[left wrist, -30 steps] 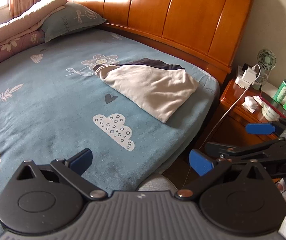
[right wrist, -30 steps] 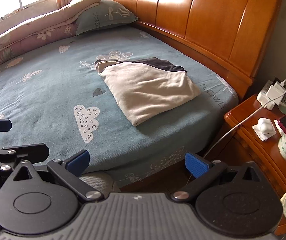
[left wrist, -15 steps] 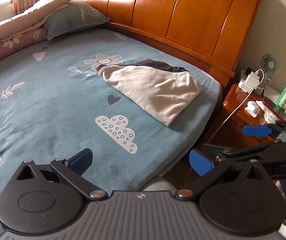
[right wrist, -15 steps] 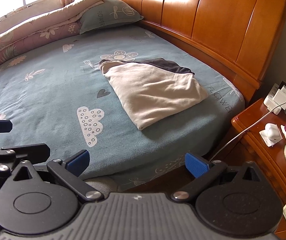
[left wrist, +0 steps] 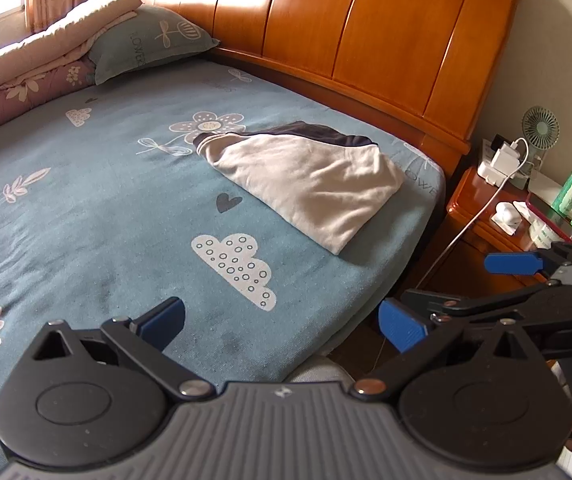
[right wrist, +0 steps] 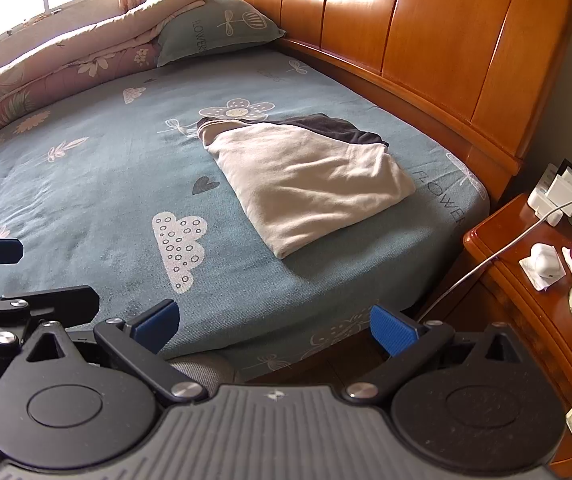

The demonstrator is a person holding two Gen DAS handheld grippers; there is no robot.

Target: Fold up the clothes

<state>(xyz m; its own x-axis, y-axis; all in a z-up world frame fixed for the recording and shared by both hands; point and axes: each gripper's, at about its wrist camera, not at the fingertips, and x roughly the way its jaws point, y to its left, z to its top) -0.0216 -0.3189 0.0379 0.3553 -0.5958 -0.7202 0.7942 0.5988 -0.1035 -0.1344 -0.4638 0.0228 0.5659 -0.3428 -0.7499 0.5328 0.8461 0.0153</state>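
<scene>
Right wrist view: both the left gripper (left wrist: 281, 320) and the right gripper (right wrist: 271, 322) hang wide-jawed and empty, near the bed edge; regrasping the folded cream-and-black cotton garment (right wrist: 310, 184) far ahead risks undoing its fold

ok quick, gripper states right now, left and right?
Left gripper: open, holding nothing, above the bed's near edge.
Right gripper: open, holding nothing, short of the folded garment.

The bed (right wrist: 85, 200) wears a blue sheet printed with clouds and flowers. Near its headboard (right wrist: 426, 32) lies a folded cream garment (right wrist: 310, 184) over a dark one (right wrist: 334, 128); farther along the headboard rest a pillow (right wrist: 221, 24) and a rolled quilt (right wrist: 65, 60).
</scene>
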